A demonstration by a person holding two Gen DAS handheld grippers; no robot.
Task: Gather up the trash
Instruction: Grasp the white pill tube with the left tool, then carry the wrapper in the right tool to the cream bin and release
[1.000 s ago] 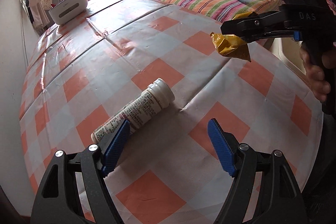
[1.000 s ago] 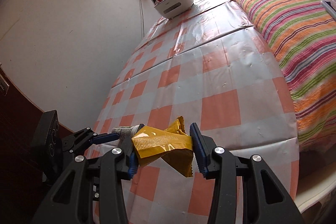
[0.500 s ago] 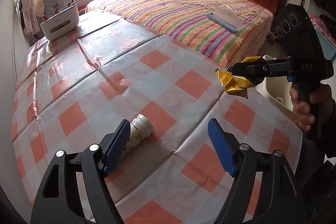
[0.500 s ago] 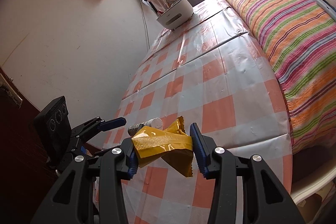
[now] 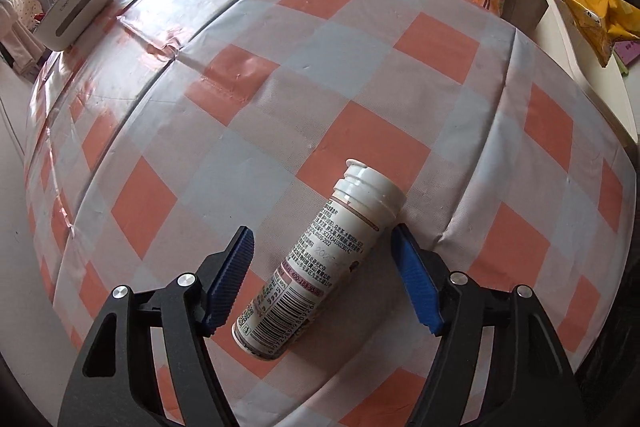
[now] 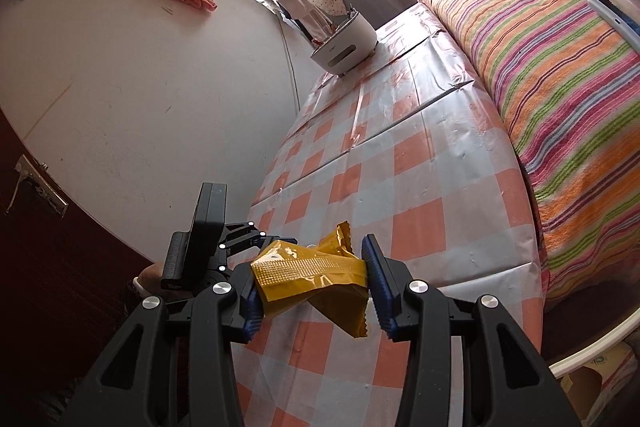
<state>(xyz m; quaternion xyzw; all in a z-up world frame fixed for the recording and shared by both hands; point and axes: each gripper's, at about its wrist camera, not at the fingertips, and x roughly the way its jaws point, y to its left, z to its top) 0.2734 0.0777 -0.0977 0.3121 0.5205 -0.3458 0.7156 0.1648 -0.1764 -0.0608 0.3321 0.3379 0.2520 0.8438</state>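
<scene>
A white pill bottle (image 5: 320, 259) lies on its side on the orange-and-white checked tablecloth (image 5: 248, 87). My left gripper (image 5: 322, 279) is open, its blue fingers on either side of the bottle, not touching it. My right gripper (image 6: 312, 283) is shut on a crumpled yellow wrapper (image 6: 312, 279) and holds it above the table's near corner. The left gripper also shows in the right wrist view (image 6: 248, 239). In the left wrist view the yellow wrapper (image 5: 592, 15) hangs over a white bin (image 5: 576, 67) at the right edge.
A white tabletop organiser (image 5: 74, 15) stands at the table's far end; it also shows in the right wrist view (image 6: 344, 47). A striped bed (image 6: 560, 75) runs along the table's right side. A white wall (image 6: 140, 107) lies to the left.
My left gripper has dropped down and closed in over the bottle, which now lies between its fingers. My right gripper has carried the wrapper off to the right, over the white bin.
</scene>
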